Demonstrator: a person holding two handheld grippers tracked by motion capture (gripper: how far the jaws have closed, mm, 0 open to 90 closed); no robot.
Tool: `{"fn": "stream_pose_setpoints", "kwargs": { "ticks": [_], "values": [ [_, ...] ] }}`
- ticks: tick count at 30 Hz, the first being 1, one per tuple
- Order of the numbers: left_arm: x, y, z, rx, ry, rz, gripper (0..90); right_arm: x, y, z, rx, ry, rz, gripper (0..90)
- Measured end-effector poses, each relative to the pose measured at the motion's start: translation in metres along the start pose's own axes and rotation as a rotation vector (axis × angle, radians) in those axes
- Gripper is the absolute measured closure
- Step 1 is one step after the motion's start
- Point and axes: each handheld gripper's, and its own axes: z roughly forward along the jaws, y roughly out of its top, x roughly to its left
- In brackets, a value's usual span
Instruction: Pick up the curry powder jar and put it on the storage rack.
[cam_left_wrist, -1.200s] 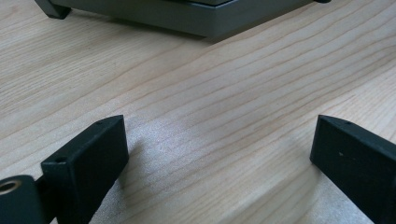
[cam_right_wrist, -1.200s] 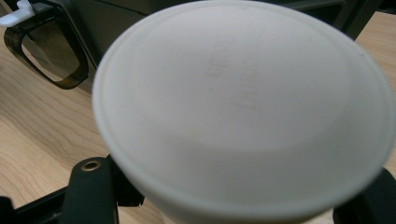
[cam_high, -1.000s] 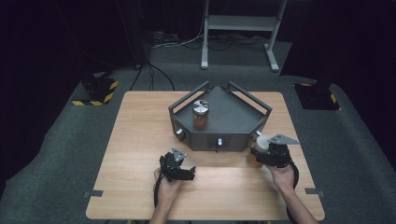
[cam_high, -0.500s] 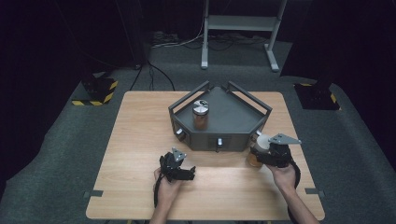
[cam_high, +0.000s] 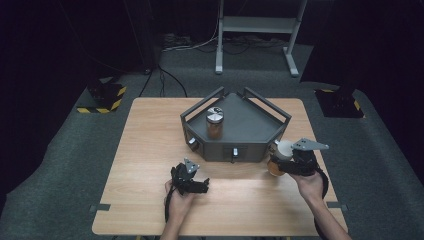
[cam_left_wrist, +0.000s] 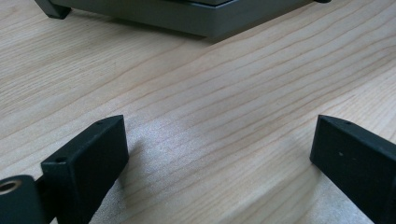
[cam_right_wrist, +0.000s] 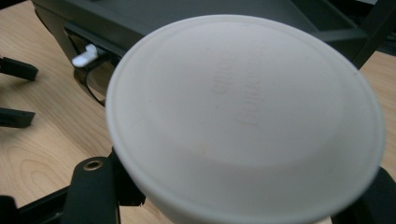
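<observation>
The right gripper has its jaws closed on a jar with a white lid and amber contents, held just off the front right corner of the dark grey tray. Looking along those jaws in the right gripper view, the white lid sits right between them and swells out well past both, its round face turned toward the camera with faint raised lettering on it. Beyond the lid, ahead of the jaws, is the tray's front wall, where a small white latch pokes out.

The left gripper rests low over the bench with its jaws spread wide and nothing held. In the left gripper view only bare wood grain lies between the two black jaws, and ahead of them, a short way off, runs the tray's lower edge.

Inside the tray, well ahead of both pairs of jaws, a second jar with a silver lid stands upright near the left side, also amber below the lid.
</observation>
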Motion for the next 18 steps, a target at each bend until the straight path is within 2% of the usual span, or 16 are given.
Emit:
{"fn": "stream_pose_setpoints", "kwargs": {
  "ticks": [9,18],
  "values": [
    [0.000,0.000,0.000,0.000,0.000,0.000,4.2,-0.003,0.020,-0.016,-0.005,0.025,-0.024,35.8],
    [0.000,0.000,0.000,0.001,0.000,0.000,4.2,-0.007,0.048,-0.031,-0.014,0.069,-0.054,35.8]
  ]
}}
